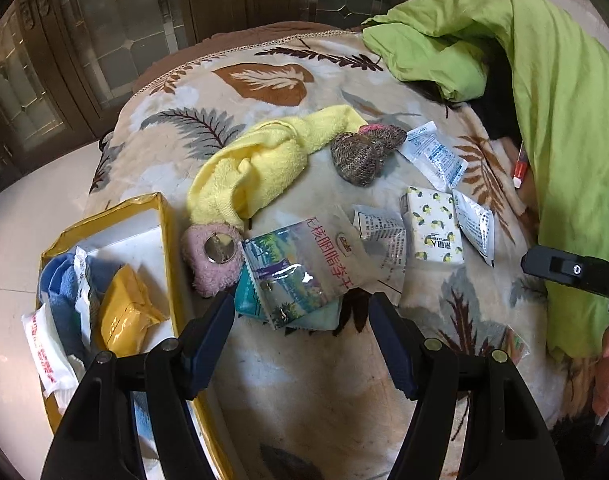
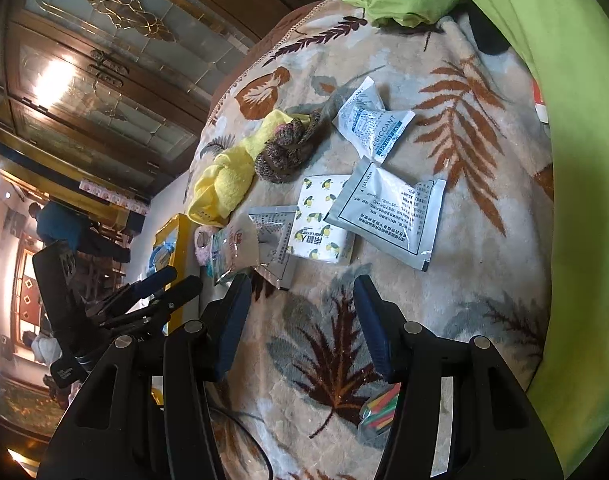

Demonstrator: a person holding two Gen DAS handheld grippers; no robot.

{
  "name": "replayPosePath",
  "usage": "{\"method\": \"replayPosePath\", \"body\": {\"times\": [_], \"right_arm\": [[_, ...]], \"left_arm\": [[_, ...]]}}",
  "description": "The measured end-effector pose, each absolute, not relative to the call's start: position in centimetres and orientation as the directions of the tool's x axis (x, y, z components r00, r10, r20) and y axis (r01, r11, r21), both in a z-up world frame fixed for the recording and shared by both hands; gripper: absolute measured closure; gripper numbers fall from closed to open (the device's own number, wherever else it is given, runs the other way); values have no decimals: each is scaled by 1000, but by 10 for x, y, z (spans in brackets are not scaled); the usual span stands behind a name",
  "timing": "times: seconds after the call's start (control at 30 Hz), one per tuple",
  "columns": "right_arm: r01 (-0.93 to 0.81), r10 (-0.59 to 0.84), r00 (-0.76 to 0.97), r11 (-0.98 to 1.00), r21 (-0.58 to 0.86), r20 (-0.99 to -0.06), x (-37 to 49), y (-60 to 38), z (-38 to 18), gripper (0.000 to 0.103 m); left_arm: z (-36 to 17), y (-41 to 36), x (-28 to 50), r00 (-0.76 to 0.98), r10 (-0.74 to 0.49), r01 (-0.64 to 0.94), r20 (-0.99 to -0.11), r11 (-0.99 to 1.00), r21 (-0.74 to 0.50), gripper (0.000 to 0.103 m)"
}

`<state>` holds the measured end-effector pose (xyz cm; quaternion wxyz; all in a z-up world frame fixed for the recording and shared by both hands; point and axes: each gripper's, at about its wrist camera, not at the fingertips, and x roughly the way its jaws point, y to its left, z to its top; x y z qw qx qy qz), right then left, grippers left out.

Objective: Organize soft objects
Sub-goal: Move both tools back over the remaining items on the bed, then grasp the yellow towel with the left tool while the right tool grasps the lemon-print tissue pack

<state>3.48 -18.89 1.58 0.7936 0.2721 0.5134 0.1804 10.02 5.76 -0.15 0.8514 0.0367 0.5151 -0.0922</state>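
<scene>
Two tongs, left (image 1: 302,312) and right (image 2: 302,300), gape empty; sachet (image 2: 374,122) reads "DESICCANT".

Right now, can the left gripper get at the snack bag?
Probably yes. The left gripper has its jaws open and empty just short of the snack bag, which lies on top of the pile on the blanket. Nothing covers it; the pink plush sits beside it.
</scene>
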Motion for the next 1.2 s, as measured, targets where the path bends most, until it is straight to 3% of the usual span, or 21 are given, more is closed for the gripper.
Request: {"method": "replayPosePath", "body": {"times": [0.47,0.57,0.67,0.83,0.87,0.9,0.97,1.2], "right_arm": [[99,444,333,861,499,-832,90,-139,-14,49],[133,360,356,894,428,-862,101,-133,-14,42],[156,306,330,915,372,-893,114,-129,-20,41],[153,316,314,914,376,-895,124,-129,-31,39],[128,305,313,925,358,-900,125,-126,-30,40],[108,295,315,933,343,-902,125,-125,-30,49],[65,273,321,949,309,-907,123,-124,-29,53],[41,335,311,930,364,-889,102,-148,-30,54]], "left_arm": [[-10,71,102,408,-159,180,-899,979,-92,33],[-8,78,102,413,-161,170,-896,981,-98,33],[-5,83,105,417,-170,155,-893,981,-115,33],[-5,91,115,417,-188,128,-890,981,-147,33],[-4,92,118,416,-188,126,-890,981,-149,33],[-3,92,121,419,-189,126,-888,981,-149,33],[2,93,129,435,-189,132,-881,981,-145,33],[11,75,177,433,-195,281,-880,957,-74,30]]}}
